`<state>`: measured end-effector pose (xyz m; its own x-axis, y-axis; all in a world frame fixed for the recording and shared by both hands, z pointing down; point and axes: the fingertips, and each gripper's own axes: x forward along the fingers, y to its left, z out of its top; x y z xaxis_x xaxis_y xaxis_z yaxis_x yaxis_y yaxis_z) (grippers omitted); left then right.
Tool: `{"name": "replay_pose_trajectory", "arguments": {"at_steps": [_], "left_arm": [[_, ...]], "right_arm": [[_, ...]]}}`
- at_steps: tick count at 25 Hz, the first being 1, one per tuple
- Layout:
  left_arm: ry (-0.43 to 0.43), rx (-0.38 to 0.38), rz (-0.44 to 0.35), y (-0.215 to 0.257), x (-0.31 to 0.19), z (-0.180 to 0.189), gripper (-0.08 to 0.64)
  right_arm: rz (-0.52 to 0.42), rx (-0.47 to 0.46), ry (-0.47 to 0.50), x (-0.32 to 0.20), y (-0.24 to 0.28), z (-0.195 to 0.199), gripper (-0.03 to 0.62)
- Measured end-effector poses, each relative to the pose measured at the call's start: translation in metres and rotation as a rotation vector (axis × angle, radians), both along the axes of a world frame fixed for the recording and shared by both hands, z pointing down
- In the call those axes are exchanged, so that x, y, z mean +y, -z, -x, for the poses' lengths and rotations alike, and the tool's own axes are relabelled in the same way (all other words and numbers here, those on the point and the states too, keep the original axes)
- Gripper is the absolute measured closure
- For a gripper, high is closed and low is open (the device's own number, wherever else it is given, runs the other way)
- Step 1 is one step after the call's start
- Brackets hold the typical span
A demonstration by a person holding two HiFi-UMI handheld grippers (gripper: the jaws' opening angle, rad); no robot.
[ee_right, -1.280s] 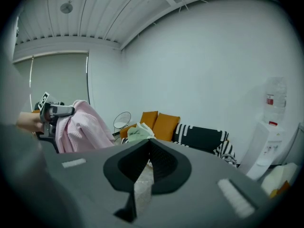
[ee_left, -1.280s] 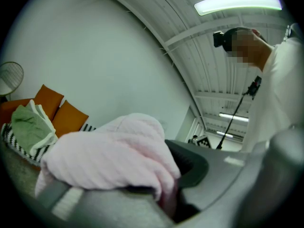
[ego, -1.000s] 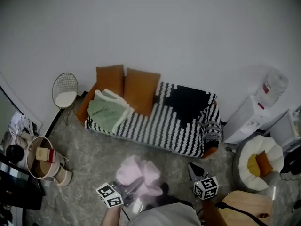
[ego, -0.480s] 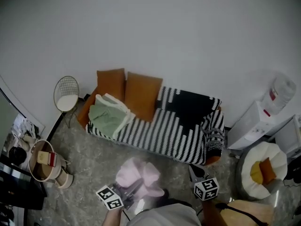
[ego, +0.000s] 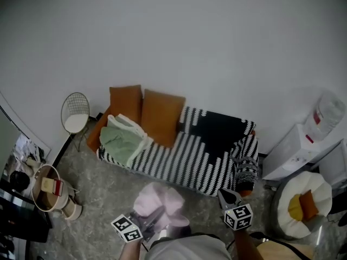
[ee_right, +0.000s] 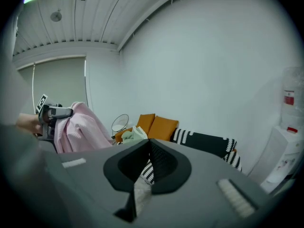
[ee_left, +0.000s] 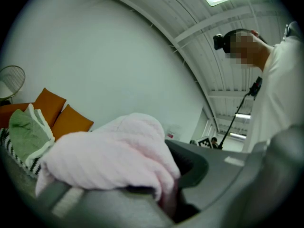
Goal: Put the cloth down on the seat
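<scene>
Pink cloth (ego: pixel 159 202), soft and ribbed in texture, was held in the air in front of the person, low in the head view and well apart from the sofa (ego: pixel 184 156). It was bunched over the left gripper (ego: pixel 153 215), whose jaws were closed on a fold of it; in the left gripper view the cloth (ee_left: pixel 109 156) covered most of the left gripper (ee_left: pixel 166 184) and hung over its lower jaw. The right gripper (ego: pixel 225 196) was held just beside the cloth, to its right, without touching it. In the right gripper view the right gripper (ee_right: pixel 149 144) had its jaws pressed together at the tips with nothing between them, and the cloth (ee_right: pixel 76 127) showed at the left of that view. The sofa stood against a plain white wall under a black-and-white striped cover. Two orange cushions (ego: pixel 161 110) leaned upright against its back at the left end, and a folded green garment (ego: pixel 122 137) lay on the seat in front of them. The middle and right part of the seat was bare striped cover. A round wire chair (ego: pixel 75 112) stood just beside the sofa's left end, and a water dispenser (ego: pixel 309 140) stood near its right end. The floor (ego: pixel 103 199) was grey and mottled.
</scene>
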<state>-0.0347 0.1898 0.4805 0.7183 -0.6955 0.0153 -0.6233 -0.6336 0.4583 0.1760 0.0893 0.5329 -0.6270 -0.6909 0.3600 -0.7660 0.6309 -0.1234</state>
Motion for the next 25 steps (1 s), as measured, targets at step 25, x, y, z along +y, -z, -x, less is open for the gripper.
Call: {"name": "replay_pose_trajectory", "arguments": {"at_steps": [25], "left_arm": [[-0.061,-0.022,-0.013,-0.005,-0.098,-0.008,0.489]], "right_arm": [[0.001,0.001,-0.002,-0.078,-0.004,-0.002,0.587]]}}
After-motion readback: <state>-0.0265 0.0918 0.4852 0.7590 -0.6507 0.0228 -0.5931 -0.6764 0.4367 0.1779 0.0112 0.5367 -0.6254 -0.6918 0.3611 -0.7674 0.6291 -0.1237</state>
